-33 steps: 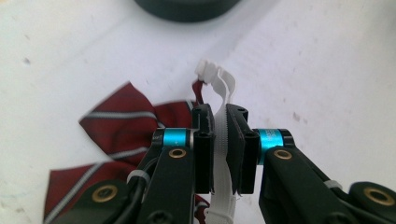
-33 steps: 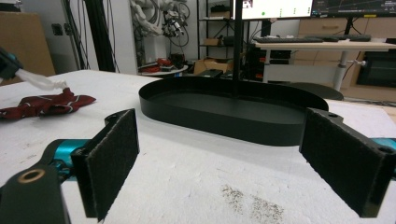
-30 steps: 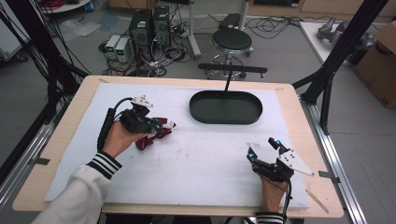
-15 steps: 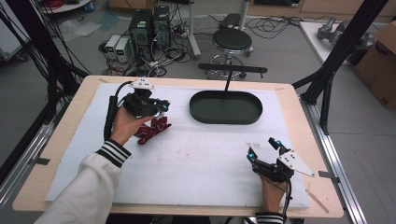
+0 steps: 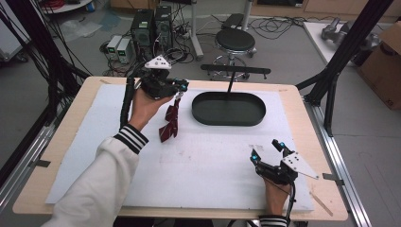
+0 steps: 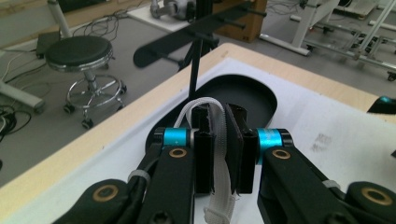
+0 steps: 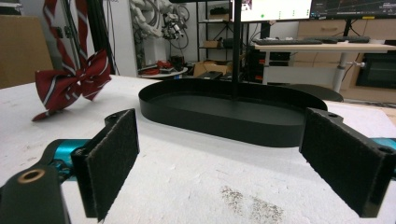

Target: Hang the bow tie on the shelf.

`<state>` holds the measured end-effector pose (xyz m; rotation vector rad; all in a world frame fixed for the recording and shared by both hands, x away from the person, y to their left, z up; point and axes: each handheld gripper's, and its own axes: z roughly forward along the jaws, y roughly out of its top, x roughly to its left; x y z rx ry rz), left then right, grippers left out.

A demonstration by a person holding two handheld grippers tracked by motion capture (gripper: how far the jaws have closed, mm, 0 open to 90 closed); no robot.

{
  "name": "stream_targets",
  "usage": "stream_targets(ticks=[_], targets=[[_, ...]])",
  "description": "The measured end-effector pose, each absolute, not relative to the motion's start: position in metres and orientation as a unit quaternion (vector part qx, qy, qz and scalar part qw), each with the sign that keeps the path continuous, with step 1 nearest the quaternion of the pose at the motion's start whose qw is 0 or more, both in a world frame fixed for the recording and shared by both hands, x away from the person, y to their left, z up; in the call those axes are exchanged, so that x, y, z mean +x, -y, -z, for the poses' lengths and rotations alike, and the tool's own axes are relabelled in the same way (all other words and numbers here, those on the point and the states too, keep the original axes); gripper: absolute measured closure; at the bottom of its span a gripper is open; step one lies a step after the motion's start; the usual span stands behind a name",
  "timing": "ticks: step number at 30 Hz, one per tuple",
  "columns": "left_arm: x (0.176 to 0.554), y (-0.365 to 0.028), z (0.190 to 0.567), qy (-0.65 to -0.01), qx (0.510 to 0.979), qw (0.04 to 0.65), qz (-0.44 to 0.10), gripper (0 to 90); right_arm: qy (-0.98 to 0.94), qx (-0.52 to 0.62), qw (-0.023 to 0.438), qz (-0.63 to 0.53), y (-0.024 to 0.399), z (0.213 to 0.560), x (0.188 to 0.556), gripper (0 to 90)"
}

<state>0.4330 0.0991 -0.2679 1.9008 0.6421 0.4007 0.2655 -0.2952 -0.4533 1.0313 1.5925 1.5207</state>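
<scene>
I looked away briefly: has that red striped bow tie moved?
Yes. The left gripper has lifted the bow tie by its white strap, up and closer to the black tray.

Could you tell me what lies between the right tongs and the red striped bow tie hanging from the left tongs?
Only bare white foam mat, seen in the high view, separates the right tongs from the red striped bow tie.
</scene>
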Motion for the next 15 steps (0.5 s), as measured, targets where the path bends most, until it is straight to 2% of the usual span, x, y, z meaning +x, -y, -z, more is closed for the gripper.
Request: stream_targets(ticks=[15], targets=[[0.453, -0.058, 0.243, -0.231, 0.799, 0.532, -0.160, 81.9, -0.613, 0.399, 0.347, -0.587, 0.295, 0.453, 0.265, 11.1]])
